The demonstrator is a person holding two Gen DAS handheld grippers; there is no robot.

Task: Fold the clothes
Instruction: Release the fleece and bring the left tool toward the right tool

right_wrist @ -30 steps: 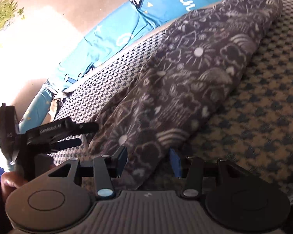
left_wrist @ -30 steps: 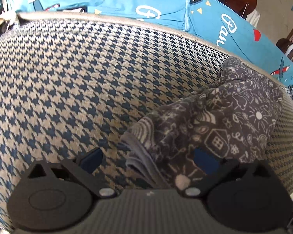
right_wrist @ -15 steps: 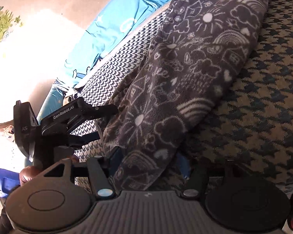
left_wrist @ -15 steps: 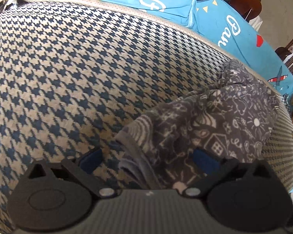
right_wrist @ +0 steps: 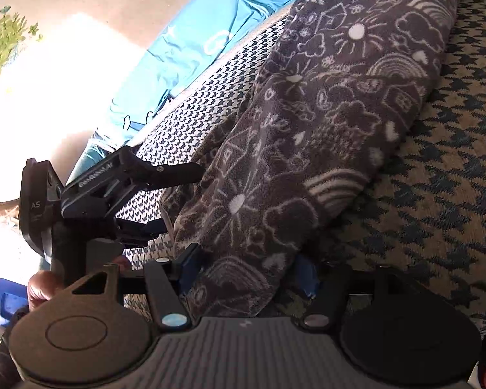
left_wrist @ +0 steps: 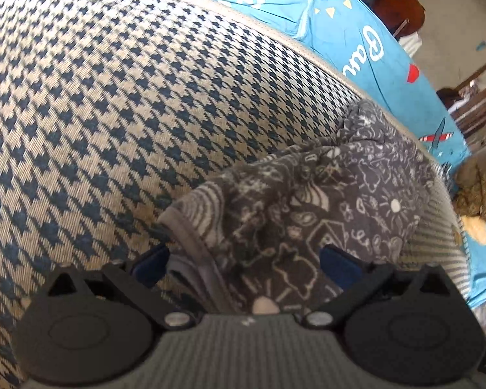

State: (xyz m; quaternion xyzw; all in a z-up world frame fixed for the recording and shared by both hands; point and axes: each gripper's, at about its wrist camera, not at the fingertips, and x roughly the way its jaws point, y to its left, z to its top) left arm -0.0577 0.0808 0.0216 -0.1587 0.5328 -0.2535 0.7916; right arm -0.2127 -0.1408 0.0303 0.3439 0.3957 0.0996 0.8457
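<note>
**Slip Risk at Both Garment Edges**

Left wrist view: the left gripper [left_wrist: 243, 259] stands wide open around the hemmed edge of the grey printed fleece garment [left_wrist: 324, 201], gripping nothing. Closing off-centre could catch one layer only.

Right wrist view: the right gripper [right_wrist: 248, 270] straddles the garment's near end [right_wrist: 307, 129]; whether it pinches cannot be told. The houndstooth cushion [right_wrist: 437, 178] may drag the fleece. A blue printed sheet [right_wrist: 184, 48] lies beyond.

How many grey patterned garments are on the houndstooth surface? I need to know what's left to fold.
1: the grey patterned garment lies bunched on the houndstooth surface, between the fingers of both grippers. Others may lie out of view.
</note>
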